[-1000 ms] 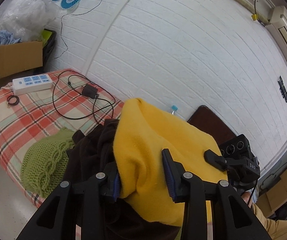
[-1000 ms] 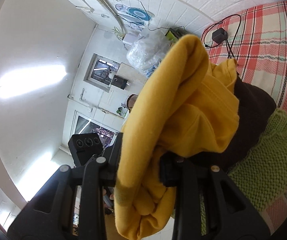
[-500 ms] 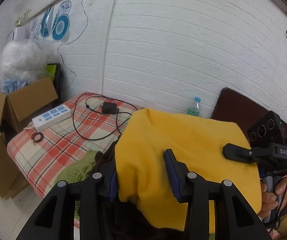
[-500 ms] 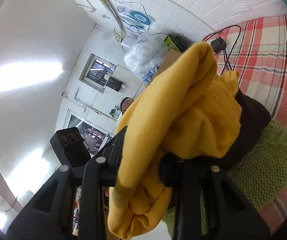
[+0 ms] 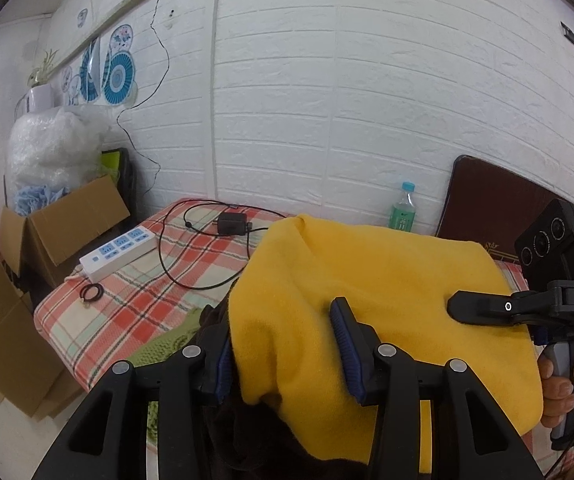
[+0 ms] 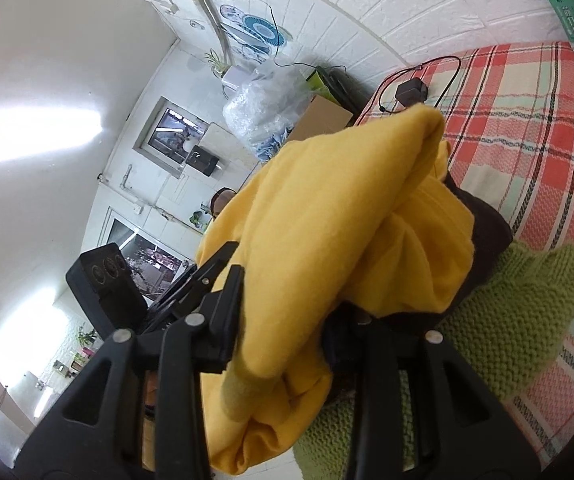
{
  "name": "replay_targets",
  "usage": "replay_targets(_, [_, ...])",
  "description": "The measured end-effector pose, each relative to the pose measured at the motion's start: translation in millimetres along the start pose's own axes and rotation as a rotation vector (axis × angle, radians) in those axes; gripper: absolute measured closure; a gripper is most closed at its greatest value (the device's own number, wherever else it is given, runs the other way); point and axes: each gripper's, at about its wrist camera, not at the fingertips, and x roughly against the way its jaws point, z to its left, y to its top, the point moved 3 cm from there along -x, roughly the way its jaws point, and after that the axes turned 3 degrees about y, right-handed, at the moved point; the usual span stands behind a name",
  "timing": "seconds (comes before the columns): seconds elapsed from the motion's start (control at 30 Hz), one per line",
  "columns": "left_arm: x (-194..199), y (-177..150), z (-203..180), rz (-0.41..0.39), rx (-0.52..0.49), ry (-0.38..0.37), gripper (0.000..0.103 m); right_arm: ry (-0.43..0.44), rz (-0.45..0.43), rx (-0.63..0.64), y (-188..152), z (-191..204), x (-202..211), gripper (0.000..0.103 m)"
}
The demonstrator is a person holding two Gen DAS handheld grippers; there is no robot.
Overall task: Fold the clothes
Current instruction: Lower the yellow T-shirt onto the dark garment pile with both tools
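Left gripper (image 5: 285, 350): we clamp a fold of the yellow garment (image 5: 383, 280) between the jaws.
Right gripper (image 6: 283, 320): we pinch the same garment's bunched edge.
Beneath: brown garment (image 6: 487, 236), green knit (image 6: 507, 320).

Yellow fleece garment (image 5: 383, 280) bunched and lifted off the bed, clamped between my left gripper (image 5: 287, 356) and right gripper (image 6: 283, 320), folds draping past both. Dark brown garment (image 6: 487, 232) hangs beneath it. Green knit sweater (image 6: 507, 320) lies crumpled on the bed below my right gripper.
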Motion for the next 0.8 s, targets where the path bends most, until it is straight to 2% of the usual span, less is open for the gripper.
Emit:
replay_targets(0.17, [-1,-1,0,-0.004,0.001,0.004,0.056,-0.023,0.003,0.025,-2,3,4,0.063])
replay_targets(0.27, [-2,-1,1,-0.005,0.003,0.013,0.055,-0.041,0.007,0.057,-3,6,6,0.055])
replay_targets(0.3, [-2,-1,2,-0.006,0.006,0.022,0.053,-0.061,0.008,0.072,-3,7,8,0.049])
replay_targets(0.33, [-1,-2,3,-0.006,0.010,0.032,0.049,-0.079,0.009,0.085,-4,8,9,0.047])
replay_targets(0.4, [-1,-2,7,-0.006,0.018,0.050,0.038,-0.097,0.015,0.108,-5,9,12,0.046])
replay_targets(0.47, [0,-4,10,-0.007,0.034,0.050,0.035,-0.119,0.022,0.139,-8,11,16,0.046])
replay_targets(0.63, [8,-7,17,-0.018,0.068,0.053,0.028,-0.228,0.047,0.295,-18,29,30,0.046])
replay_targets(0.8, [35,-10,23,-0.073,0.090,0.083,0.028,-0.310,0.033,0.469,-27,56,49,0.046])
